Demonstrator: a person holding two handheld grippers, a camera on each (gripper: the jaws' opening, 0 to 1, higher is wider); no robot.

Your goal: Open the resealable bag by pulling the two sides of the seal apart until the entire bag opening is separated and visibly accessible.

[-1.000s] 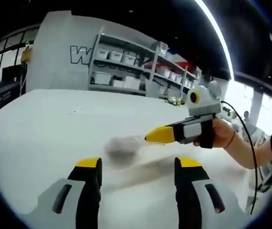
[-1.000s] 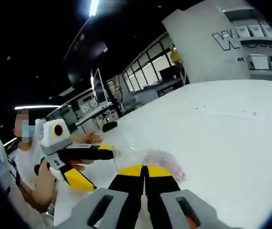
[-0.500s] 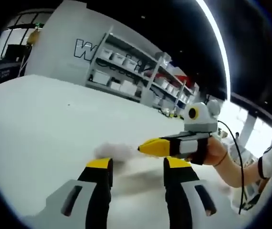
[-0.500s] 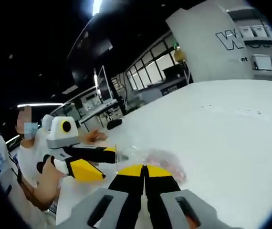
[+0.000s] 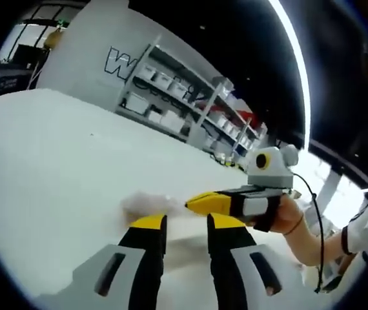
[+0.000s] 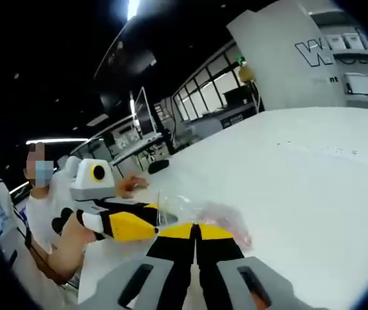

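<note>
A clear resealable bag (image 6: 215, 213) with something pinkish inside lies on the white table (image 6: 313, 194). My right gripper (image 6: 195, 230) is shut on its near edge. In the left gripper view the bag (image 5: 146, 203) is a blurred pale patch just beyond my left gripper (image 5: 187, 222), whose yellow-tipped jaws stand open with a narrow gap. The right gripper (image 5: 194, 204) reaches in from the right, its tips just above that gap. In the right gripper view the left gripper (image 6: 157, 216) comes in from the left, close to the bag's edge. Whether it touches the bag is unclear.
Shelves with white bins (image 5: 171, 97) stand behind the table, beside a grey wall with large letters (image 5: 122, 63). A person (image 6: 42, 206) holds both tools at the table's side. Desks and monitors (image 6: 139, 123) line the far windows.
My left gripper's jaws have narrowed step by step, and it has moved in closer to the bag's edge beside the right gripper. The right gripper stays shut on the bag.
</note>
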